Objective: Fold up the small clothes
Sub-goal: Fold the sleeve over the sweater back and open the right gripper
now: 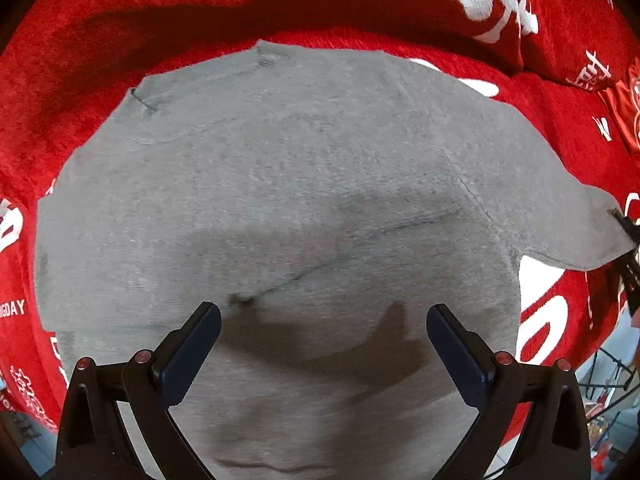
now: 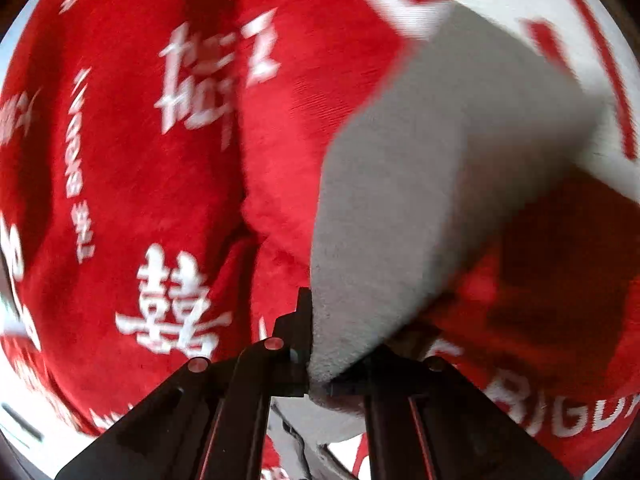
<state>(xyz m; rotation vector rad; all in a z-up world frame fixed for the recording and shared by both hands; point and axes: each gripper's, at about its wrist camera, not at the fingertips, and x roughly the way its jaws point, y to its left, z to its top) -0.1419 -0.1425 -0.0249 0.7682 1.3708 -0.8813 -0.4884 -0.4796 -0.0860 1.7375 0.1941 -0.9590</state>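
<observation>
A small grey T-shirt (image 1: 280, 200) lies spread flat on a red blanket (image 1: 80, 80) with white lettering. My left gripper (image 1: 322, 320) is open and empty, just above the shirt's near part. The shirt's right sleeve (image 1: 580, 236) is pulled out to the right, where my right gripper's tip (image 1: 624, 224) pinches it. In the right wrist view my right gripper (image 2: 320, 356) is shut on that grey sleeve (image 2: 420, 200), which stretches away up and to the right. That view is motion-blurred.
The red blanket (image 2: 160, 160) covers the whole surface around the shirt, with a raised fold or pillow (image 1: 480, 0) at the back. A wire rack and floor (image 1: 608, 392) show at the lower right edge.
</observation>
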